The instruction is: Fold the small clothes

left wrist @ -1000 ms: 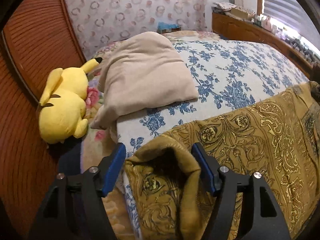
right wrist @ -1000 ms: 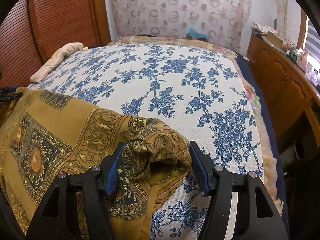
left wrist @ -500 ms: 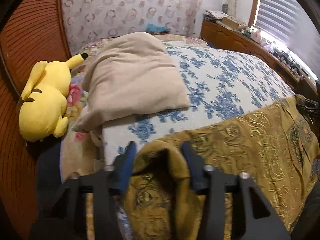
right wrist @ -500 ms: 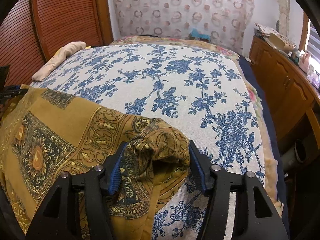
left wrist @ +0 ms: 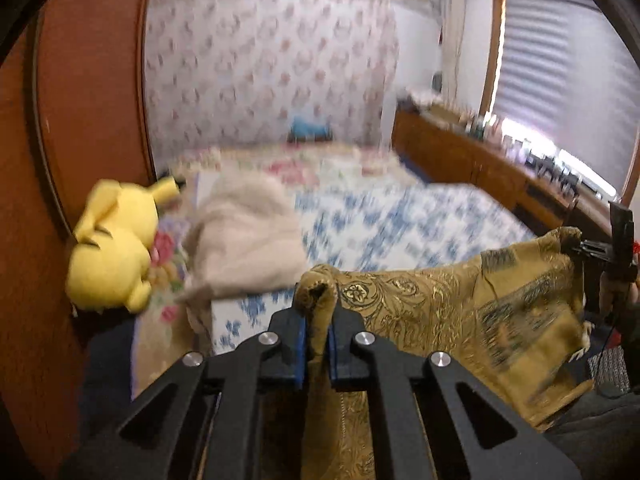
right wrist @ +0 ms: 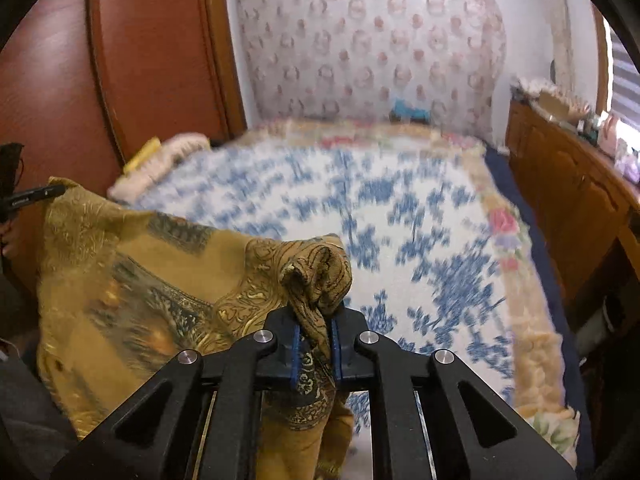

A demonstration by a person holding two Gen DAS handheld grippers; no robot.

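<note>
Both grippers, left gripper (left wrist: pixel 318 344) and right gripper (right wrist: pixel 314 346), have just clamped tight on the scarf (left wrist: pixel 460 308). It's stretched sideways between them, hanging down above the bed (right wrist: pixel 400 208).

You have two hand-held grippers: left hand-held gripper (left wrist: pixel 318 334), right hand-held gripper (right wrist: pixel 314 338). One mustard patterned cloth (left wrist: pixel 460 312), pinched by both. One bed (right wrist: pixel 400 208) ahead of them. One yellow plush toy (left wrist: pixel 112 248) and one beige pillow (left wrist: pixel 244 240), ahead-left of your left one. One wooden dresser (right wrist: pixel 568 184) to your right.
</note>
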